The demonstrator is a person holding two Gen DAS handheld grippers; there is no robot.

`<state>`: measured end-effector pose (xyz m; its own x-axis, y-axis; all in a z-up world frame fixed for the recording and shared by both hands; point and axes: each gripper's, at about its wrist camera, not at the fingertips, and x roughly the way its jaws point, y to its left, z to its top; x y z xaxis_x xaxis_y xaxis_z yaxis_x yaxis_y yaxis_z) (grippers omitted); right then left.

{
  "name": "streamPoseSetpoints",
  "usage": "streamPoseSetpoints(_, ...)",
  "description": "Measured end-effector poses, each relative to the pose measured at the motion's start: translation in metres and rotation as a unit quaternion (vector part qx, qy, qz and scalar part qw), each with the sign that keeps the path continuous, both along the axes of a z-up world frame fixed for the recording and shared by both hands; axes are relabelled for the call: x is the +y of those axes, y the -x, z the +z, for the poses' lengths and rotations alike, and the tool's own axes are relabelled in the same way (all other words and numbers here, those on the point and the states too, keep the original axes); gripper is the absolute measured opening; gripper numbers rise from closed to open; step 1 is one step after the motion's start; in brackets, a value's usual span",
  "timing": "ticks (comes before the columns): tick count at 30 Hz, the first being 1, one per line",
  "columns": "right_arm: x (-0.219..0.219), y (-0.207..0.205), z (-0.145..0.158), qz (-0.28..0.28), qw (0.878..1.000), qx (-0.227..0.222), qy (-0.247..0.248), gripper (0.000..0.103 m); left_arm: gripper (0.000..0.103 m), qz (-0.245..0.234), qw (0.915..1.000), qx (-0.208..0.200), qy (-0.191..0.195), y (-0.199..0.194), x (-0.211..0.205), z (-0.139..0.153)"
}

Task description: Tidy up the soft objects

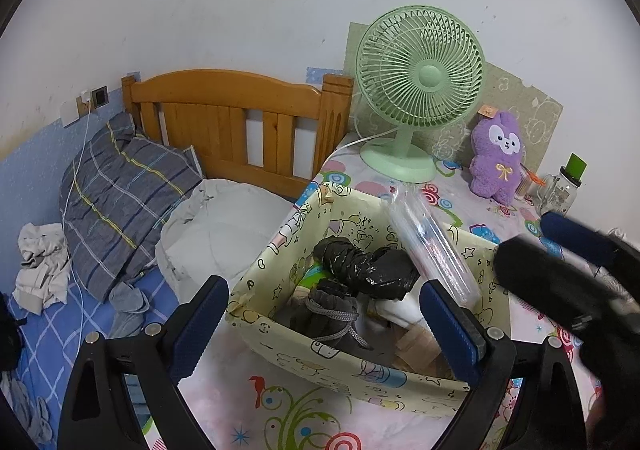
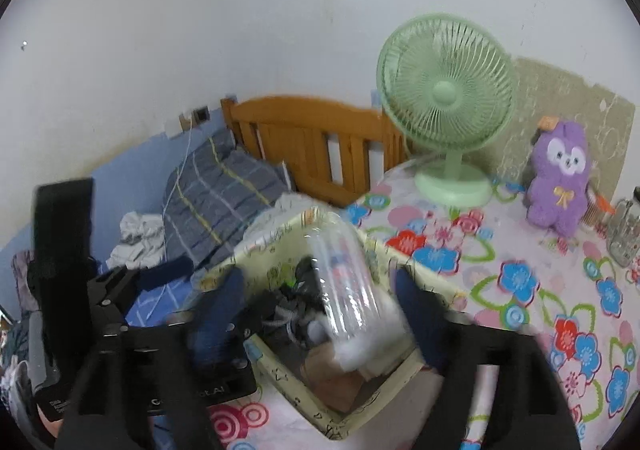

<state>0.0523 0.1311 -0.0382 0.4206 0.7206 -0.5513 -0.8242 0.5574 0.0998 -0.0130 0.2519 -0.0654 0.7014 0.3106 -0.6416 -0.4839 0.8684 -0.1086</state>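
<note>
A pale yellow cartoon-print box (image 1: 280, 334) stands on the floral-covered table and holds a black plastic bag (image 1: 368, 266), a grey drawstring pouch (image 1: 332, 310) and a clear plastic tube pack (image 1: 436, 242) that leans on its far rim. My left gripper (image 1: 324, 330) is open, its fingers either side of the box's near corner. My right gripper (image 2: 320, 306) is open over the same box (image 2: 332, 422), with the clear pack (image 2: 348, 282) between its blurred fingers. A purple plush toy (image 1: 496, 158) sits at the back of the table, also in the right wrist view (image 2: 560, 178).
A green desk fan (image 1: 416, 82) stands behind the box. A glass jar (image 1: 560, 186) is at the right of the plush. Left of the table is a bed with a wooden headboard (image 1: 236, 118), a striped pillow (image 1: 120, 194), a white quilt (image 1: 216, 226).
</note>
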Motion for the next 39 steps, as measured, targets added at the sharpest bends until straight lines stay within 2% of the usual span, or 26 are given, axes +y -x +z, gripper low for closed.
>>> streamPoseSetpoints(10,-0.033,0.012,0.025,-0.034,0.998,-0.054,-0.022,0.085,0.098,-0.017,0.9996,-0.019,-0.011,-0.001,-0.022,0.015)
streamPoseSetpoints(21,-0.102,0.004,0.048,-0.103,0.99,-0.077,-0.061,0.089,0.098,-0.054,0.9968,-0.05,-0.031,-0.011,-0.064,0.041)
streamPoseSetpoints(31,-0.159,-0.001,0.059,-0.153,0.982,-0.092,-0.068,0.091,0.1,-0.102,0.9905,-0.076,-0.052,-0.026,-0.111,0.066)
streamPoseSetpoints(39,-0.196,-0.001,0.064,-0.192,0.974,-0.106,-0.061,0.091,0.101,-0.141,0.9842,-0.092,-0.053,-0.04,-0.147,0.079)
